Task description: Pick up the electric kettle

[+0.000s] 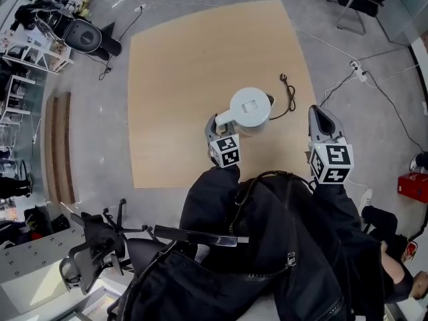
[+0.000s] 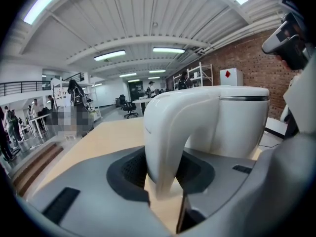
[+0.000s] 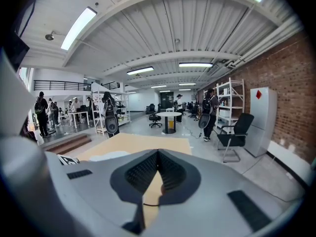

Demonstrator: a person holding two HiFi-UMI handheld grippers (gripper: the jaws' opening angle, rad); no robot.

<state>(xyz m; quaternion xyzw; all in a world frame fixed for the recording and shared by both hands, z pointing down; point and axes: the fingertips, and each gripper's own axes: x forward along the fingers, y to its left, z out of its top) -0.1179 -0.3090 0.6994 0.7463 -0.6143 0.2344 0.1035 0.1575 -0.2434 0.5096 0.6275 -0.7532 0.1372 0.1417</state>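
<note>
The white electric kettle (image 1: 251, 108) stands upright on the wooden table (image 1: 180, 72), near its front right part. My left gripper (image 1: 217, 123) reaches it from the near side. In the left gripper view the kettle's curved handle (image 2: 165, 132) sits between the dark pads (image 2: 129, 171), which touch it on both sides, so the left gripper (image 2: 165, 174) is shut on it. The kettle body (image 2: 237, 125) fills the space just beyond. My right gripper (image 1: 321, 114) hovers off the table's right edge with its jaws together and nothing in them; in its own view the right gripper (image 3: 158, 154) points along the table.
The kettle's black cord (image 1: 289, 95) lies on the table to its right. A power strip (image 1: 358, 69) and cables lie on the floor at the right, with a red box (image 1: 414, 186) farther right. Office chairs (image 1: 93, 246) stand at the lower left.
</note>
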